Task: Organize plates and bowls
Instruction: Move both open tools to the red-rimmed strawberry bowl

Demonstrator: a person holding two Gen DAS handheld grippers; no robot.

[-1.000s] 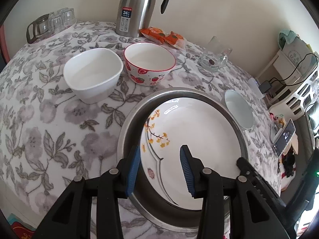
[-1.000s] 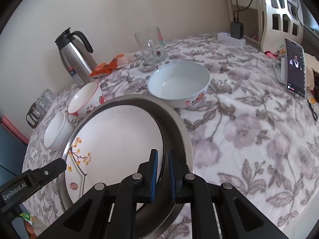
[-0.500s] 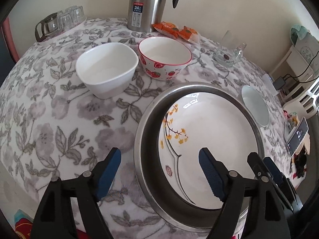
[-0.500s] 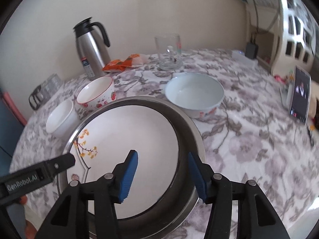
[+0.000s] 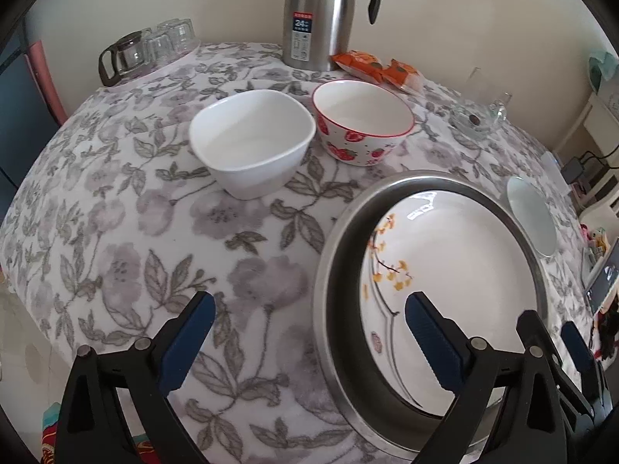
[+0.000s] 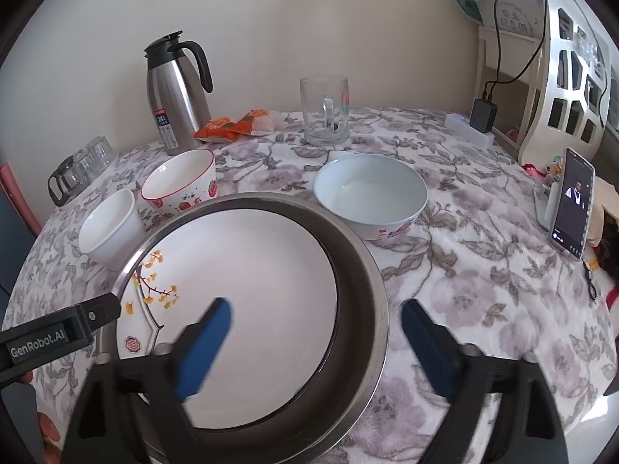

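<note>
A white plate with yellow flowers (image 5: 456, 266) (image 6: 247, 286) lies inside a steel dish (image 5: 340, 232) (image 6: 367, 270) on the floral tablecloth. My left gripper (image 5: 309, 332) is open and empty, straddling the steel dish's left rim from above. My right gripper (image 6: 317, 332) is open and empty, straddling the dish's right rim. A white square bowl (image 5: 251, 139) (image 6: 108, 228) and a strawberry bowl (image 5: 361, 120) (image 6: 182, 181) sit beyond the dish. A pale blue bowl (image 6: 369, 197) (image 5: 532, 216) sits at its right.
A steel thermos jug (image 5: 319, 11) (image 6: 176, 89), orange snack packets (image 5: 379, 67) (image 6: 232, 125) and a glass mug (image 6: 325, 110) stand at the back. Glass cups (image 5: 154, 44) are at the back left. A phone (image 6: 572, 201) leans at the table's right edge.
Both grippers have let go of the steel dish's rim, opened wide and drawn back and up. The dish with the plate rests on the table.
</note>
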